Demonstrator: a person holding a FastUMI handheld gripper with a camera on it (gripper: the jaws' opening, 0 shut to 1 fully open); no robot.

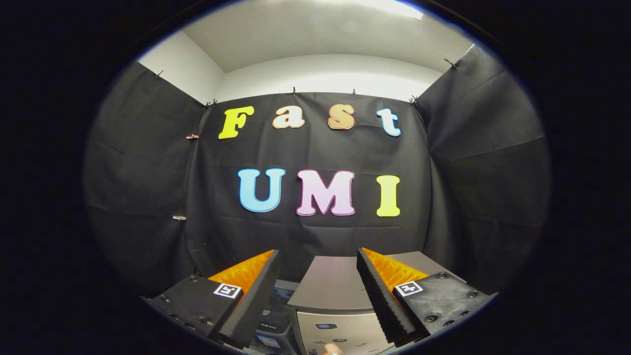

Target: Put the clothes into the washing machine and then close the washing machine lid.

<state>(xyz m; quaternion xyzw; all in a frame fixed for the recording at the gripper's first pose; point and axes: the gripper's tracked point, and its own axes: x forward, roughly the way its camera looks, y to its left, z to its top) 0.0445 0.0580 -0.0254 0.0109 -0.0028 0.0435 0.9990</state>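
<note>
plainly, gripper (318,251) spread wide, nothing held between the fingers, hanging in the air above the bench.

just ahead and below, between the fingers, a grey washing machine (345,330), partly hidden behind the right finger. on top of it a flat grey lid (330,283), lying level and seemingly down. no clothes to point at. fits either a load already inside with the lid closed over it, or a lid down with the clothes somewhere out of sight; cannot tell which.

as for direction: control panel (328,328) facing back toward the gripper, so front of the machine toward the holder and rear toward the black wall. judging by the lid, long axis running front to back, away along the line of the fingers, a little skewed to the right. hinge side probably at the far edge — a guess only, no hinge visible.

risks, as a judgement:
- fingers high and looking over the machine rather than down at it, so easy to misjudge the drop and knock the lid or the panel with a fingertip.
- right finger already overlapping the right side of the casing in this view — a careless sweep there likely to shove the light machine sideways.
- dark box (273,328) just left of the machine, under the left finger, easy to clip on the way down.
- small pale thing (334,349) at the panel's near edge, too cropped to identify.
</note>
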